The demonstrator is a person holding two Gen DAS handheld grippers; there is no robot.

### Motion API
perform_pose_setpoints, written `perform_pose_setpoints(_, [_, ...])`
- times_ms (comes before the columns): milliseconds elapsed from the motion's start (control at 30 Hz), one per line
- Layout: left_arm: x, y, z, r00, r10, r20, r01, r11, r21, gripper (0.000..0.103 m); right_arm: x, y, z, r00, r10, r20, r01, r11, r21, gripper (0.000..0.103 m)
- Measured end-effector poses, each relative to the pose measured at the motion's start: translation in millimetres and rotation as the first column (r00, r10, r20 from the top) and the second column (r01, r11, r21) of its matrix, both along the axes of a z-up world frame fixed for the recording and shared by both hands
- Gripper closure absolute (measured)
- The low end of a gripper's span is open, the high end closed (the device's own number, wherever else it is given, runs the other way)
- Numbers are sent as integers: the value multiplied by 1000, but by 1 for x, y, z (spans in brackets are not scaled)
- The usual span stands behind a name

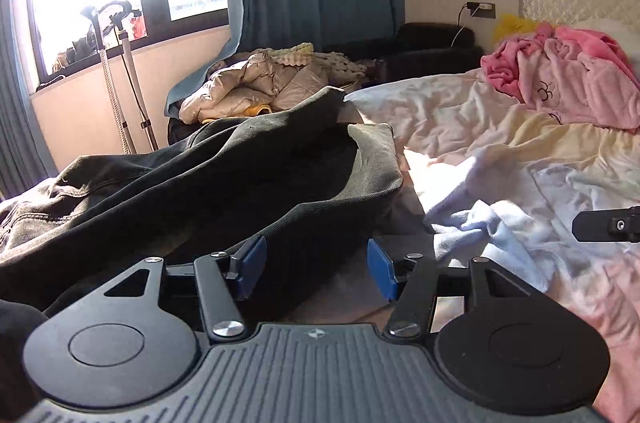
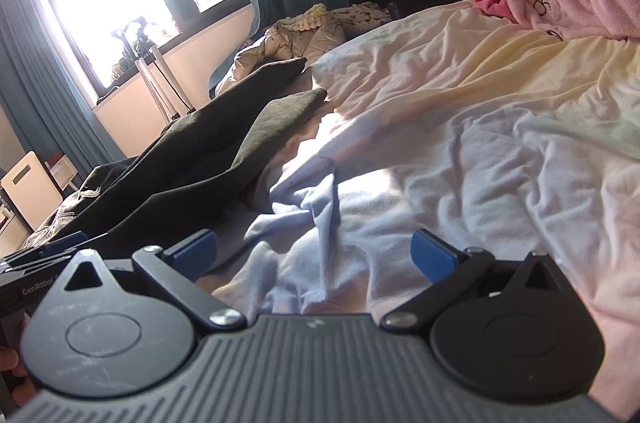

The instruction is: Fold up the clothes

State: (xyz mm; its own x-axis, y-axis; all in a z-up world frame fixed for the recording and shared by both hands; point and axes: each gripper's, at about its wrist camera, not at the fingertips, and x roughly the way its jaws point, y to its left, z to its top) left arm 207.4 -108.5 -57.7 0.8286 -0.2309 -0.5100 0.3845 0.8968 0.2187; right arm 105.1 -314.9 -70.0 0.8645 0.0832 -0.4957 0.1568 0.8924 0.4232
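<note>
Sprawling ahead of both claws, the bed sheet point(image 2: 460, 95) is lying rumpled, and the dark trousers point(image 1: 224, 175) are stretching away up-left of the left gripper point(image 1: 316, 265), whose jaws are standing apart with nothing between them. The right gripper point(image 2: 316, 255) is also gaping empty over a pale-blue fold point(image 2: 304, 215). A careless pinch is probably risking catching sheet along with the trousers.
</note>
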Motion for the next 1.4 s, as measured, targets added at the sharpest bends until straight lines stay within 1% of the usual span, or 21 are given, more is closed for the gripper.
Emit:
perform_pose_setpoints(33, [10, -13, -7, 1000, -23, 2, 23, 999, 39, 43, 0, 0, 0, 1000, -1, -2, 1, 1000, -1, 0])
perform_pose_setpoints(133, [37, -46, -25, 997, -77, 25, 73, 990, 123, 43, 4, -2, -5, 1000, 6, -13, -6, 1000, 12, 0])
perform_pose_setpoints(200, [56, -67, -37, 994, -101, 40, 92, 978, 189, 43, 8, -2, -8, 1000, 8, -25, -7, 1000, 15, 0])
perform_pose_setpoints(267, [76, -85, -50, 993, -111, 32, 99, 963, 251, 43, 11, -3, -11, 999, 12, -32, -11, 1000, 19, 0])
perform_pose_setpoints(367, [105, -106, -71, 992, -118, -54, 128, 948, 291, 43, 17, -2, -16, 999, 22, -35, -21, 1000, 22, 0])
perform_pose_setpoints(433, [114, -113, -82, 992, -117, -50, 127, 939, 318, 43, 20, -1, -18, 999, 31, -38, -30, 999, 18, 0])
perform_pose_setpoints(467, [118, -114, -85, 993, -112, -45, 120, 941, 315, 47, 22, -1, -19, 999, 36, -35, -36, 999, 14, 0])
perform_pose_setpoints(500, [121, -113, -83, 994, -98, -47, 108, 953, 284, 54, 24, 0, -21, 999, 41, -35, -41, 999, 11, 0])
perform_pose_setpoints(533, [125, -110, -80, 995, -79, -57, 91, 965, 246, 76, 26, 1, -23, 998, 47, -40, -46, 999, 10, 0])
perform_pose_setpoints(567, [127, -107, -77, 996, -65, -65, 78, 973, 218, 88, 27, 2, -25, 998, 51, -46, -50, 999, 13, 0])
perform_pose_setpoints(633, [126, -100, -67, 996, -67, -62, 78, 979, 187, 97, 29, 2, -30, 997, 56, -55, -55, 998, 22, 0])
perform_pose_setpoints(700, [120, -90, -50, 997, -71, -31, 75, 984, 160, 98, 30, 1, -31, 997, 53, -60, -51, 998, 31, 0])
perform_pose_setpoints(767, [110, -79, -26, 998, -67, -20, 69, 993, 96, 98, 28, 1, -30, 998, 47, -51, -45, 998, 31, 0])
perform_pose_setpoints(867, [87, -61, 10, 997, -75, -1, 75, 997, 17, 98, 23, 1, -25, 999, 35, -28, -35, 999, 23, 0])
perform_pose_setpoints(1000, [41, -25, 51, 995, -103, 0, 103, 992, -76, 98, 17, 2, -16, 1000, 31, 4, -31, 999, 12, 0])
perform_pose_setpoints(1067, [15, -4, 68, 993, -114, 10, 115, 984, -139, 98, 13, 3, -11, 999, 34, 26, -34, 999, 6, 0])
perform_pose_setpoints(1167, [-21, 30, 85, 995, -99, 18, 101, 962, -255, 98, 6, 3, -3, 998, 35, 60, -35, 999, 1, 0])
perform_pose_setpoints(1233, [-46, 57, 88, 998, -65, 21, 68, 936, -344, 98, 3, 5, 1, 997, 38, 73, -38, 999, -3, 0])
perform_pose_setpoints(1333, [-70, 87, 76, 1000, 12, 13, -5, 890, -456, 98, 0, 7, 5, 995, 45, 90, -45, 999, -9, 0])
perform_pose_setpoints(1400, [-80, 98, 65, 998, 55, 1, -47, 857, -512, 98, -1, 10, 6, 994, 59, 89, -57, 998, -23, 0])
